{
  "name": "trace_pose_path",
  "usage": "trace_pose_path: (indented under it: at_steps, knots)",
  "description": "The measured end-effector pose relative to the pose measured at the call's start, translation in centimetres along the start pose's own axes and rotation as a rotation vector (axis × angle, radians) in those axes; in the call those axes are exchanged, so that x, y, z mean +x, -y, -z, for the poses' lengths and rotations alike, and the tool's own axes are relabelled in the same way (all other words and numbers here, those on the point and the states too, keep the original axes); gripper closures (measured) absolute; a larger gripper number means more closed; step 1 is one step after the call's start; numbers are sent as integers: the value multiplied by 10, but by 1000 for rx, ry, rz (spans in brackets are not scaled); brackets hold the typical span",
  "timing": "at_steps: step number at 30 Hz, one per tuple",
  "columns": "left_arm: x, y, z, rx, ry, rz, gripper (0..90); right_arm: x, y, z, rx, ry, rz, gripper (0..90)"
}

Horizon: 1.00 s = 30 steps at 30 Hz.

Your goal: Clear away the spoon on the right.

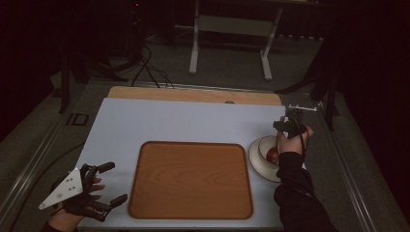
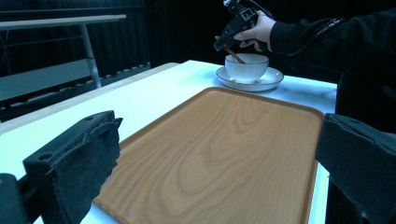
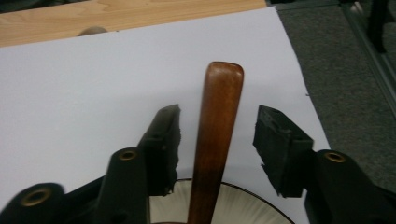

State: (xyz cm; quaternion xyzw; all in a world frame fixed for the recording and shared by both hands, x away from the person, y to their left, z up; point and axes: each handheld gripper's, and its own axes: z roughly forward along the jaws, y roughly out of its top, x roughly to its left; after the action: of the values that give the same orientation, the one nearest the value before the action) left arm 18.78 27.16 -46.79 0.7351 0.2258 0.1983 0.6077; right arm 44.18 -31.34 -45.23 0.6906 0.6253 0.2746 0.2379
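A white bowl [image 1: 264, 145] stands on a white saucer [image 1: 256, 166] at the table's right edge, with a brown wooden spoon [image 1: 272, 153] leaning in it. My right gripper [image 1: 290, 126] hangs over the bowl's far side. In the right gripper view the spoon handle [image 3: 212, 172] rises between the two jaws of my right gripper [image 3: 217, 111], with a gap on each side, so it is open. My left gripper [image 1: 117, 181] rests open near the front left corner, beside the wooden tray [image 1: 191, 179]. In the left gripper view nothing lies between the jaws of my left gripper [image 2: 219, 158].
The tray [image 2: 243, 121] is bare and fills the middle of the white tabletop [image 1: 169, 121]. A strip of bare wood [image 1: 193, 94] runs along the far edge. Beyond it stand a metal table frame [image 1: 232, 29] and floor cables [image 1: 150, 72]. The bowl [image 2: 246, 67] sits beyond the tray's far corner.
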Motion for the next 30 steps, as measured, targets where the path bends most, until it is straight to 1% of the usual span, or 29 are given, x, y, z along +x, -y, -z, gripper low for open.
trace_pose_path:
  at_steps: [1, 2, 3, 4, 6, 9, 13, 18, 19, 20, 21, 22, 23, 25, 28, 29, 30]
  knots:
    - [0, 0, 0, 1, 1, 0, 0, 0, 0, -2, 12, 0, -8, 553]
    - [0, 0, 0, 1, 1, 0, 0, 0, 0, -2, 12, 0, -8, 553]
    - [-1, 0, 0, 0, 1, -1, 0, 0, 1, -3, 19, 6, -10, 595]
    - [-1, 0, 0, 0, 1, -1, 0, 0, 1, -3, 19, 6, -10, 595]
    - [0, 0, 0, 1, 1, 0, 0, 0, 1, -4, 26, 2, -27, 659]
    - [0, 0, 0, 4, 2, 0, 0, 0, 1, -3, 22, 0, -29, 726]
    - [0, 0, 0, 3, 1, 2, 0, 0, 0, -2, 28, -10, -46, 750]
    - [0, 0, 0, 1, 1, 2, 0, 0, 0, -1, 25, -20, -57, 758]
    - [0, 0, 0, 1, 2, 2, 0, 0, -1, 2, 16, -37, -63, 761]
    - [0, 0, 0, 1, 2, 2, 0, 0, -1, 2, 16, -37, -63, 761]
    - [0, 0, 0, 1, 2, 4, 0, -1, -2, 5, 6, -52, -68, 763]
    - [0, 0, 0, 1, 2, 4, 0, -1, -2, 5, 6, -52, -68, 763]
    - [0, 0, 0, 2, 2, 5, 0, -1, -3, 9, 2, -79, -75, 764]
    - [0, 0, -1, 3, 2, 5, 0, -1, -5, 13, -9, -86, -66, 766]
    - [0, 0, -1, 3, 3, 5, 0, 0, -6, 14, -8, -93, -64, 766]
    - [0, 0, -1, 3, 3, 6, 0, 1, -9, 21, -19, -109, -57, 766]
    - [0, 0, -1, 2, 3, 6, 0, 1, -9, 21, -19, -109, -57, 766]
